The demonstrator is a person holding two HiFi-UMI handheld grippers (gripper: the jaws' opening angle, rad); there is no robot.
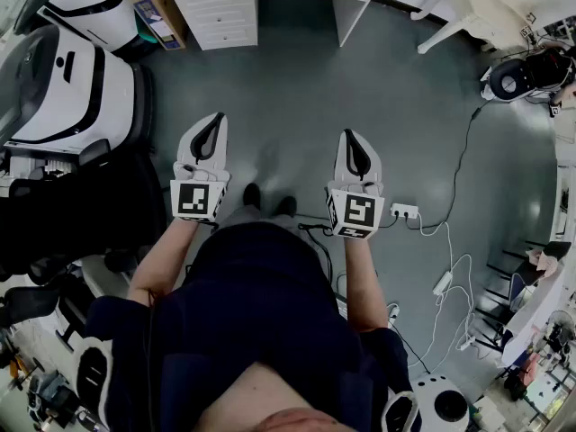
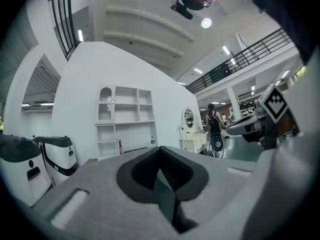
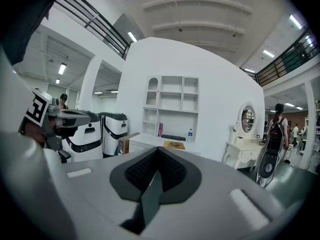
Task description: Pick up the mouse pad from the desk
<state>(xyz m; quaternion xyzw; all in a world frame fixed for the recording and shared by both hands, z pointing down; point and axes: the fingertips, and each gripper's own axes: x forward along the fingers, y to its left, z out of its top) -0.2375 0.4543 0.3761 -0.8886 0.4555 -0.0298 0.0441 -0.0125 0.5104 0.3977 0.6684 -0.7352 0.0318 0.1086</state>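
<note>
**A:** Status, left to right?

**B:** Head view. White-and-black machines are parked at 9 to 10 o'clock. The left gripper is at 11 o'clock from the person's torso, over the grey floor. Its jaws are pressed together with nothing in them.

**A:** Right side?

**B:** The right gripper is at 1 o'clock, level with the left one. Its jaws are fully closed too, and empty. A power strip lies on the floor just beside it at 4 o'clock. A white cable trails from there toward 5.

**A:** Mouse pad?

**B:** It's on the white desk at 12 o'clock, well apart from both grippers. In the right gripper view, a flat yellowish sheet on the desktop looks to be the mouse pad, but I can't confirm that at this size. A long dark item lies just past it at 12, with a bottle at its 2 o'clock. Neither gripper is touching the pad.

**A:** Anything further right?

**B:** In the same view there's a white vanity table at 3 o'clock from the desk.
</note>
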